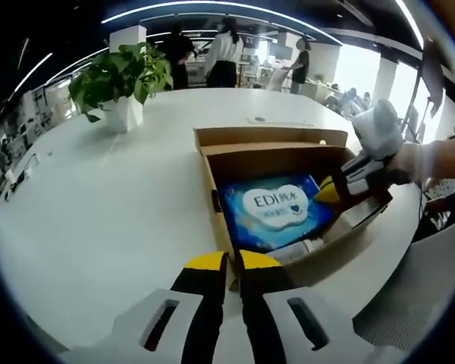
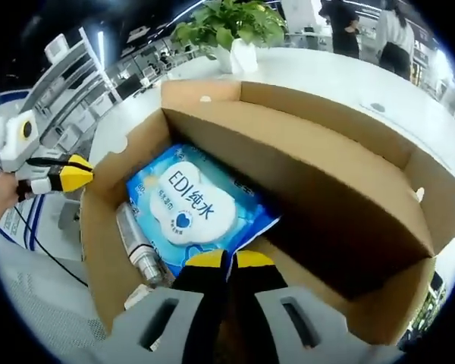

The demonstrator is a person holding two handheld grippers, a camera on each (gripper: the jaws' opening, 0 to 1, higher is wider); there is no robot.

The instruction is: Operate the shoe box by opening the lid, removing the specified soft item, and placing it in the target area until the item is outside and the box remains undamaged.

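Right gripper view: closed right tongs (image 2: pixel 228 260) over blue wipes pack (image 2: pixel 193 208).

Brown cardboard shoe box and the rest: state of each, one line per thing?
Brown cardboard shoe box: lid open, intact.
Blue-and-white soft wipes pack: flat inside box.
Left gripper: jaws shut, empty, outside box.
Right gripper: jaws shut, empty, over the pack.
Green potted plant: upright.

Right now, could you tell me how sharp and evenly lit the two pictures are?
Left gripper view: the window at right is blown out, and the blue wipes pack is sharp. Right gripper view: fisheye bends the cardboard box walls, and its far inside wall lies in shadow.
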